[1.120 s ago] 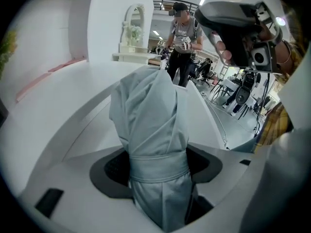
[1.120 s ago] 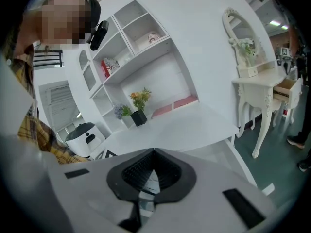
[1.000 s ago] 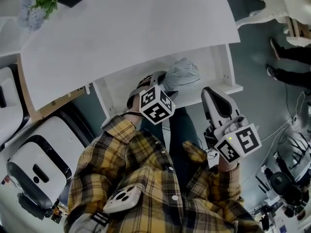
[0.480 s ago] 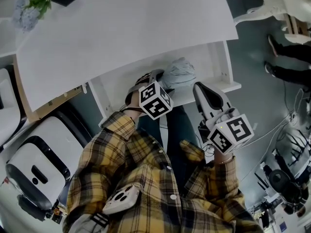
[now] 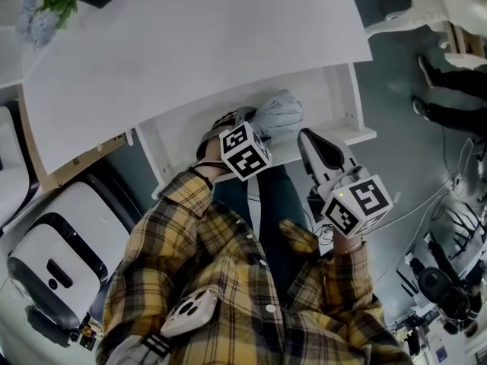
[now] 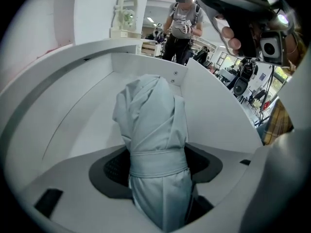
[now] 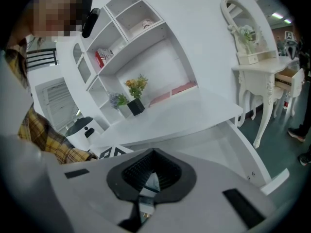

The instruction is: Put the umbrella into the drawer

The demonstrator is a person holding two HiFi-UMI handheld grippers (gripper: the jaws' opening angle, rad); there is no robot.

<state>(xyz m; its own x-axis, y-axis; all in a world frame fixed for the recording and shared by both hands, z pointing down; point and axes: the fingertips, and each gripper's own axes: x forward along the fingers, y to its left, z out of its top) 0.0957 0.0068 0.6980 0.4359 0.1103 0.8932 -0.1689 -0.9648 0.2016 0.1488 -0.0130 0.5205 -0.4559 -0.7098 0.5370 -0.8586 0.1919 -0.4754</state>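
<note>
The umbrella (image 6: 151, 130) was gripped at its strapped waist between the jaws of the left gripper (image 6: 156, 171), its bulk projecting forward over the floor of the open drawer (image 6: 73, 113). The right gripper (image 7: 148, 177) was closed on nothing, near the drawer's front.

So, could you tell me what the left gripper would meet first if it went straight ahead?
Probably the far wall of the open white drawer: the left gripper, shut on the folded pale grey fabric umbrella, aims into it, so the umbrella's tip would likely touch first.
</note>
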